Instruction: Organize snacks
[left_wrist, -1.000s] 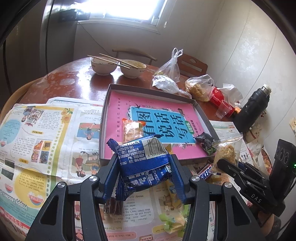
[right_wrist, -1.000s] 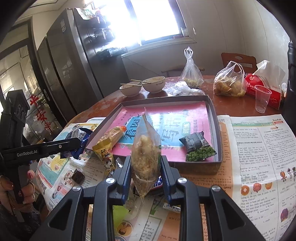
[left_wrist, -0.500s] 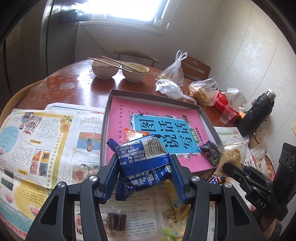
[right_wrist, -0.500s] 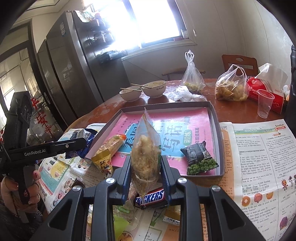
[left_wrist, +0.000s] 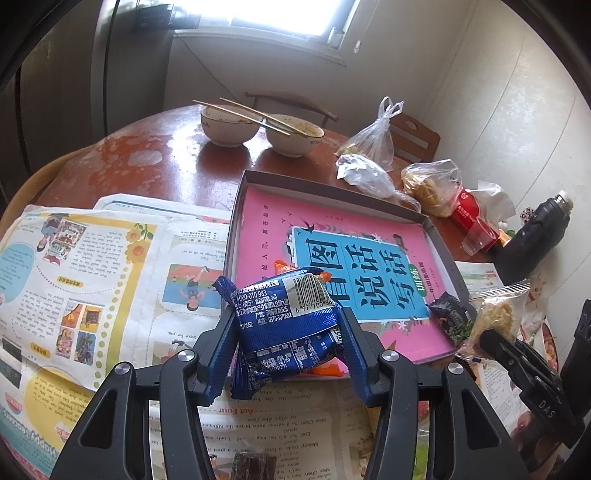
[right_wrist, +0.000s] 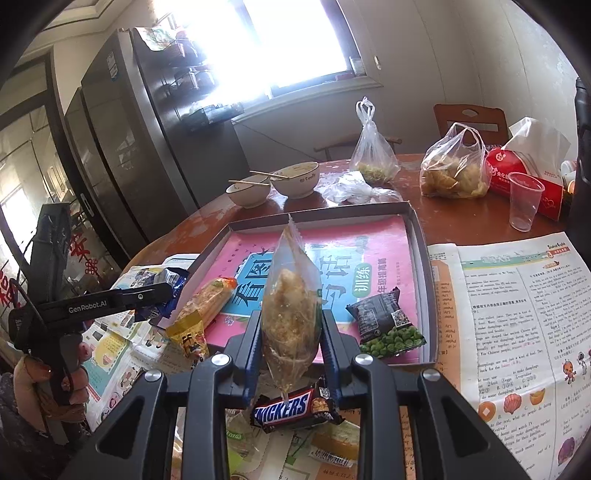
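**Two snacks in the air, both headed for the box lid**

Two packets were up at once. The left gripper (left_wrist: 288, 347) was clamped on a blue packet (left_wrist: 286, 325), hanging just over the near left rim of the shallow tray (left_wrist: 236, 206), the one lined with a pink book. The right gripper (right_wrist: 290, 343) was squeezed tight on a clear bag of fried snack (right_wrist: 290, 310), upright above the tray's near edge. A green pea packet (right_wrist: 386, 325) and an orange-yellow packet (right_wrist: 201, 314) were already lying inside, the latter poking over the left rim.

My take on doing this bit well: carry each one clear past the rim before letting go, aim for bare pink space between the packets already there, and lower it close so the crinkly wrapper doesn't slide off. A Snickers bar (right_wrist: 295, 404) sat on the newspaper (right_wrist: 517, 314) below the right claw, looking like the next pick.
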